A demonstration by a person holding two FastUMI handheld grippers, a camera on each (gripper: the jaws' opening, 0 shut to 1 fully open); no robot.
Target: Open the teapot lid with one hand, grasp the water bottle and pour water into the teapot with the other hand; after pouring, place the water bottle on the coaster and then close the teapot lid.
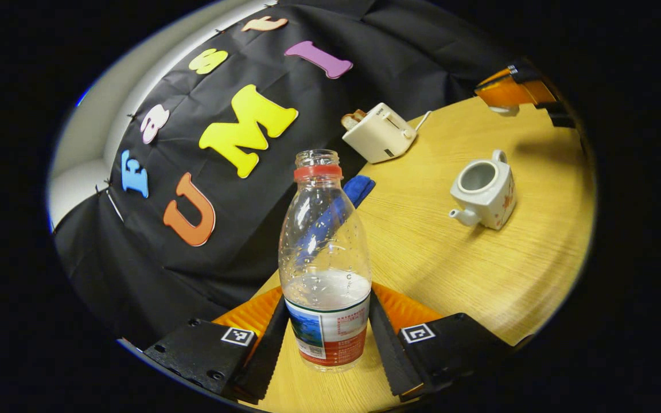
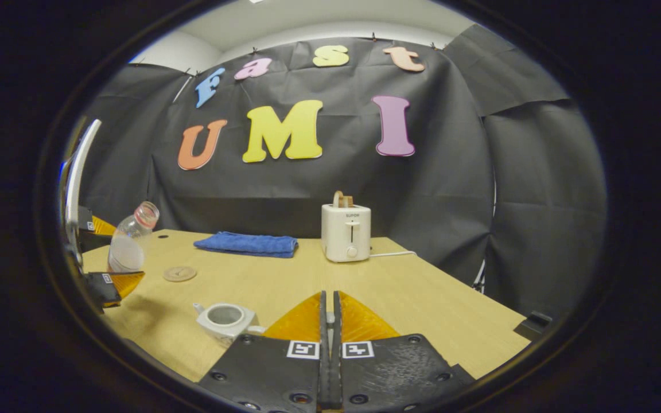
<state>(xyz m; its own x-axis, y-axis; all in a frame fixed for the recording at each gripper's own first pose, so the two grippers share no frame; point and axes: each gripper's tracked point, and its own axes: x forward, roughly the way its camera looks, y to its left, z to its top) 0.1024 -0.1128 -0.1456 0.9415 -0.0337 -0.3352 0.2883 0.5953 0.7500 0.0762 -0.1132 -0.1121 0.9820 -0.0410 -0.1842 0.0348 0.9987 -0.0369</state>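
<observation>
A clear, uncapped water bottle [image 1: 326,269], about a third full, stands between my left gripper's [image 1: 327,330] fingers, which are shut on its labelled lower part. In the right gripper view the bottle [image 2: 131,240] hangs above the table's left side, leaning right, with the left gripper [image 2: 109,282] under it. The white teapot [image 1: 484,194] sits on the table with its top open, spout to the left. My right gripper [image 2: 329,301] is shut above the teapot [image 2: 224,319]. In the left gripper view a small white piece, seemingly the lid [image 1: 505,110], shows beneath the right gripper [image 1: 508,92]. A round coaster [image 2: 179,273] lies near the bottle.
A white toaster [image 2: 346,232] with bread in it stands at the back of the wooden table [image 2: 422,298], its cord running right. A folded blue towel [image 2: 247,244] lies left of the toaster. The booth's black cloth wall closes off the back and right side.
</observation>
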